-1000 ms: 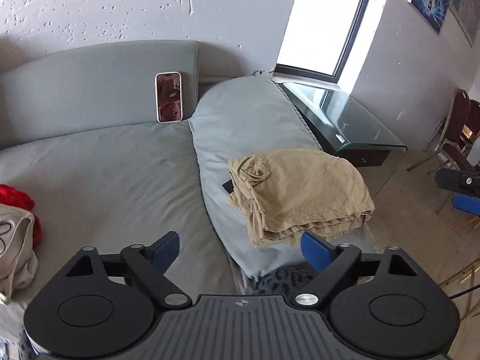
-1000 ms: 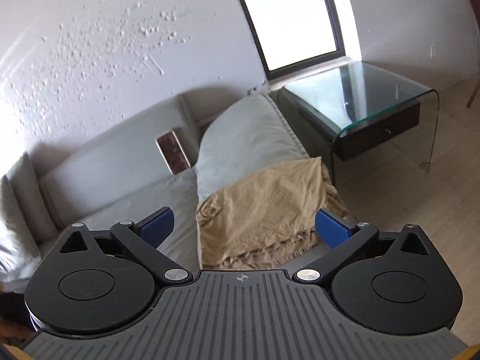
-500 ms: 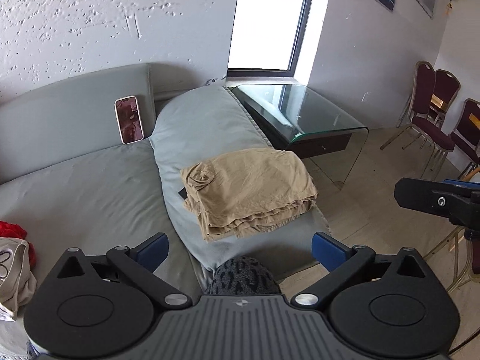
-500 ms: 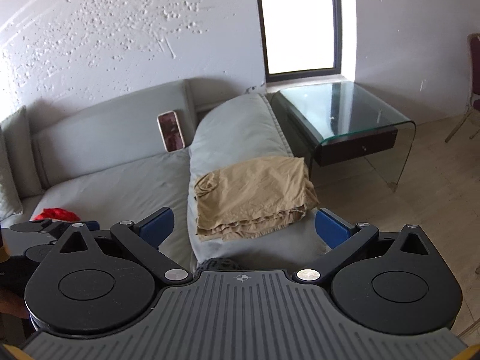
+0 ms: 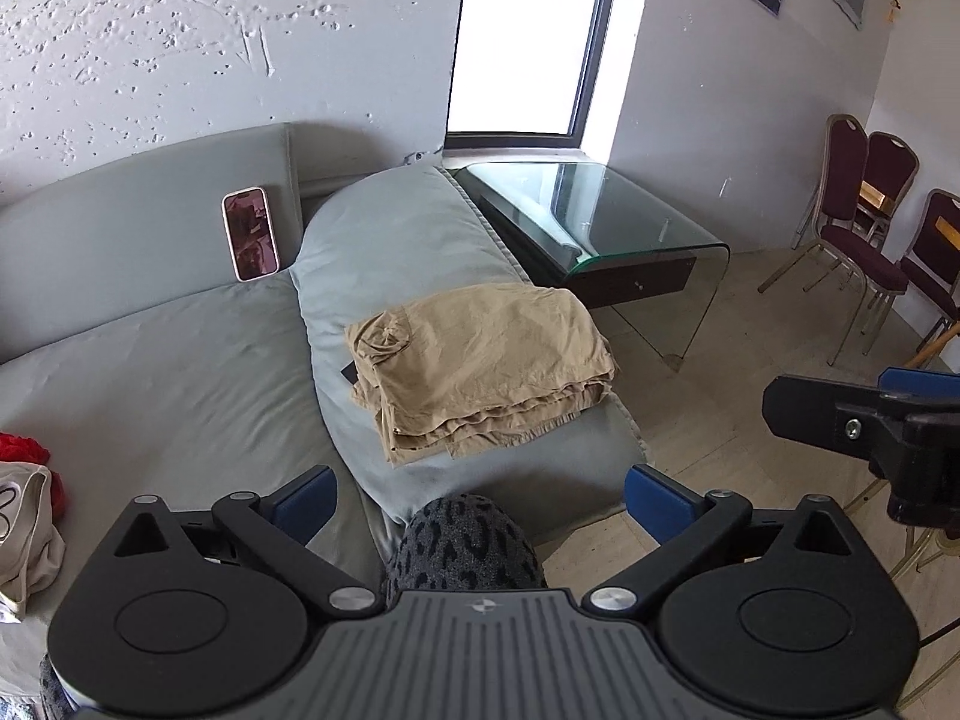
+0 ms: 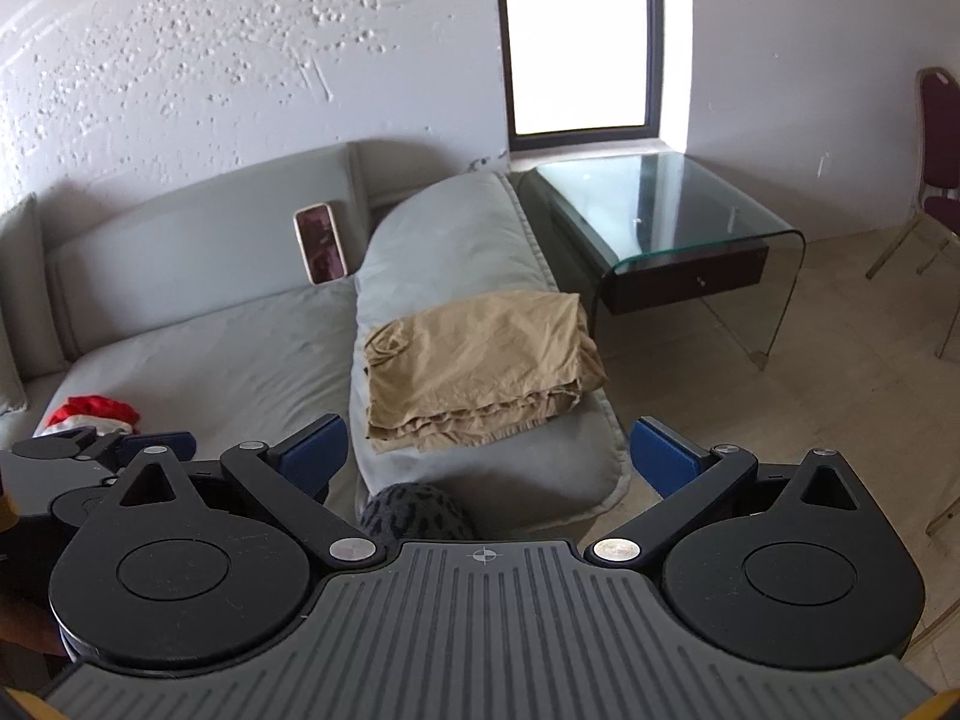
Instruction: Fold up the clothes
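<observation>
A folded tan garment (image 5: 480, 360) lies on the grey sofa armrest cushion (image 5: 408, 240); it also shows in the right wrist view (image 6: 480, 360). My left gripper (image 5: 480, 501) is open and empty, held back from and above the garment. My right gripper (image 6: 486, 456) is open and empty, also well back from it. A red garment (image 6: 90, 408) and a white one (image 5: 24, 534) lie on the sofa seat at the left. The right gripper's body (image 5: 870, 420) shows at the right of the left wrist view.
A phone (image 5: 251, 234) leans on the sofa backrest. A glass side table (image 5: 600, 222) stands right of the sofa. Dark red chairs (image 5: 870, 228) stand at the far right. A leopard-print knee (image 5: 462, 546) is below the grippers.
Both grippers have pulled back and up from the folded tan garment, which now looks smaller and farther. The garment has stayed on the armrest cushion. Both stay open.
</observation>
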The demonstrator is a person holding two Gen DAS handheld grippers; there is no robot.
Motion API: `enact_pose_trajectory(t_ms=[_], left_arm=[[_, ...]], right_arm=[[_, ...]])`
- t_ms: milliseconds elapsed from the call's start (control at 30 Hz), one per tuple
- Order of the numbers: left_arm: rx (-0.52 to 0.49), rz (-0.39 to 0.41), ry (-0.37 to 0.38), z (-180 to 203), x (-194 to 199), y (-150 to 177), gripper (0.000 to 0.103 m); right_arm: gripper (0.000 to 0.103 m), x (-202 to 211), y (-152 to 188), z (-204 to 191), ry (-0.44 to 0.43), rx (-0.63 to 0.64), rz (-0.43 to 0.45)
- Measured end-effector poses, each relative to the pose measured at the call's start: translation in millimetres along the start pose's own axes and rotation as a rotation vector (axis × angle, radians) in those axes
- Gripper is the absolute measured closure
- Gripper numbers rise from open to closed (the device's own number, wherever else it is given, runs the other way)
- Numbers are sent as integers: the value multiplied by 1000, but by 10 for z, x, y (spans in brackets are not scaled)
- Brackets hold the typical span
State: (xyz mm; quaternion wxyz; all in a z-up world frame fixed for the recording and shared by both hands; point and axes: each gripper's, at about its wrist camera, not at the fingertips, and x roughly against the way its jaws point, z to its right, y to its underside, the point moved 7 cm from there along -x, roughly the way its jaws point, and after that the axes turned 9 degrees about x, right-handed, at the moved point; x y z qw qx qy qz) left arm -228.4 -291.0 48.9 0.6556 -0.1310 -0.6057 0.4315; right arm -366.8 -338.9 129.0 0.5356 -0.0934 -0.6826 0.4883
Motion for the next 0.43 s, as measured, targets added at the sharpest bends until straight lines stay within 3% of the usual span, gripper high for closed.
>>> enact_pose_trajectory(t_ms=[333,433], left_arm=[[-8,-44,4,37,-90,67,1],[-26,-40,35,72,-79,81,1]], right_arm=[[0,-77,26,29,-12,-14,-9],[0,-99,39,31,-15,-17,-13]])
